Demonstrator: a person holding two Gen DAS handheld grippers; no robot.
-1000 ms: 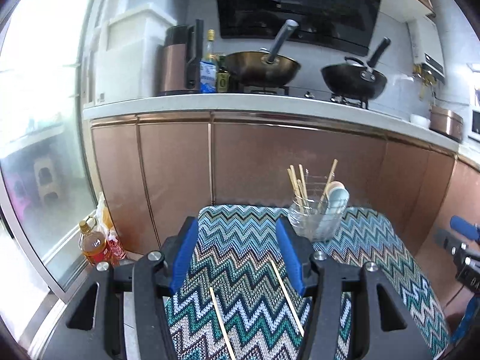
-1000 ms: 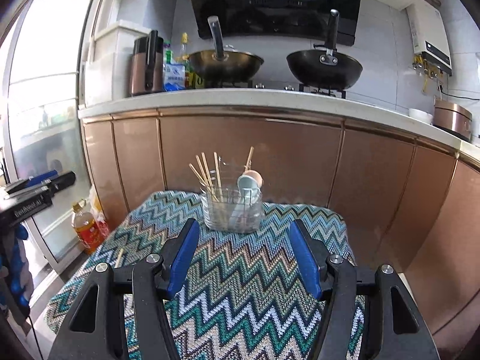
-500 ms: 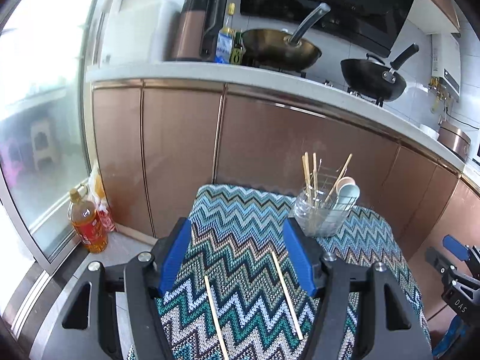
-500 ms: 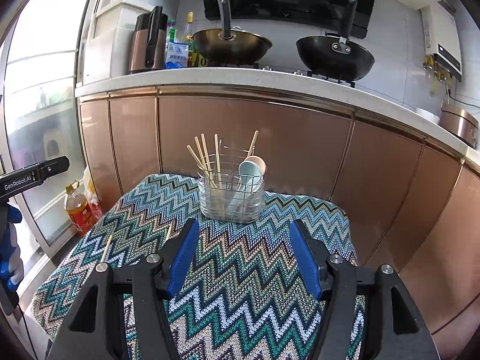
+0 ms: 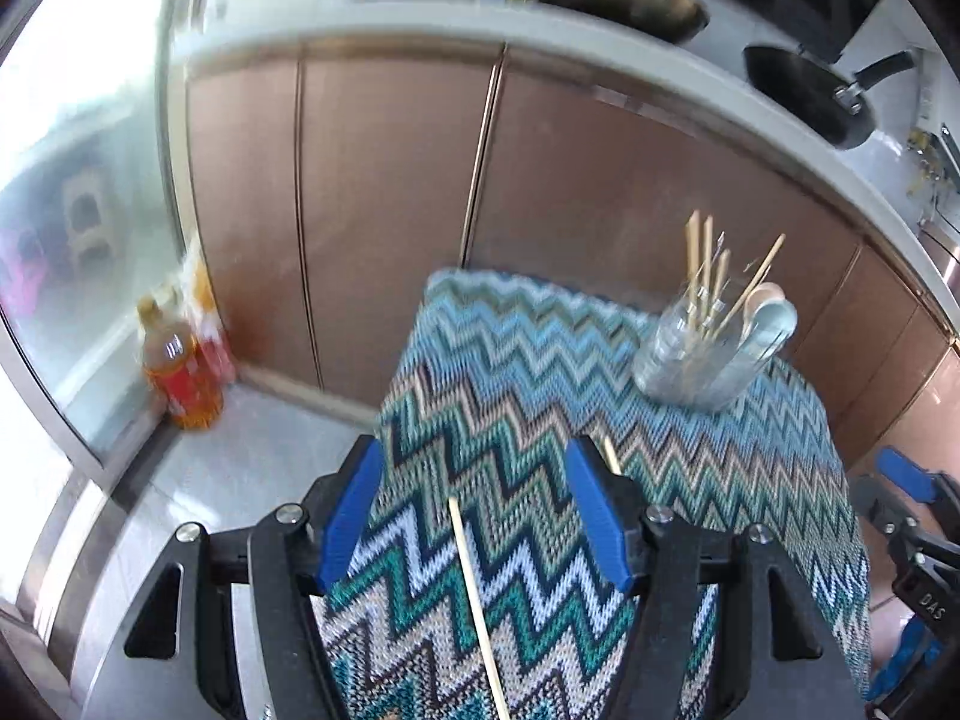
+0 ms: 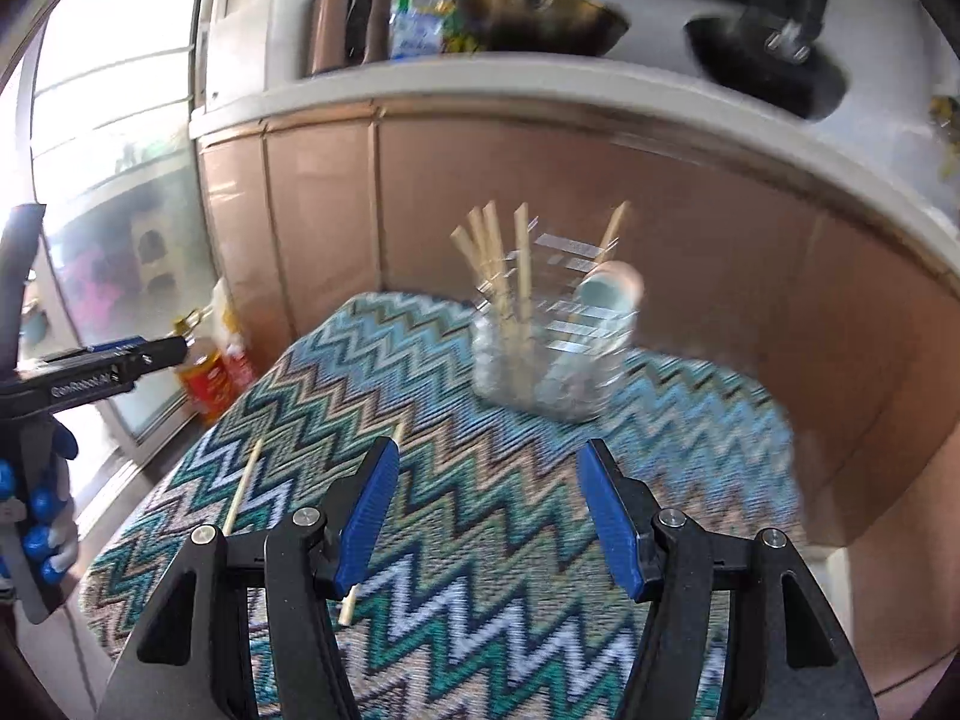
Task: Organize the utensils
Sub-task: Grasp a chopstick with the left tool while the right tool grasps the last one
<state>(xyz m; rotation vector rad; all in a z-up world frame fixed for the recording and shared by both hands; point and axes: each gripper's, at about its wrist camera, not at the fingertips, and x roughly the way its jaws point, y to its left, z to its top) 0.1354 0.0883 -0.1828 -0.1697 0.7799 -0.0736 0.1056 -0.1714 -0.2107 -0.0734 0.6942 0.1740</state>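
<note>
Two loose wooden chopsticks lie on a zigzag-patterned cloth (image 5: 516, 360). In the left wrist view one chopstick (image 5: 477, 600) runs between my open left gripper's (image 5: 474, 510) jaws; the other chopstick (image 5: 611, 455) peeks out behind the right finger. A clear utensil holder (image 5: 708, 360) with chopsticks and two spoons stands at the cloth's far right. In the right wrist view my right gripper (image 6: 486, 510) is open and empty above the cloth; one chopstick (image 6: 243, 489) lies to its left, the other (image 6: 348, 603) passes behind its left finger. The holder (image 6: 546, 354) stands ahead.
Copper-coloured cabinet fronts (image 5: 390, 210) rise behind the cloth-covered table, with woks on the counter above. Bottles (image 5: 186, 378) stand on the floor at the left by a glass door. The other gripper shows at each view's edge (image 6: 90, 372).
Both grippers have tilted downward and moved closer to the cloth. The left gripper now has one chopstick between its jaws. Both views are blurred from motion.
</note>
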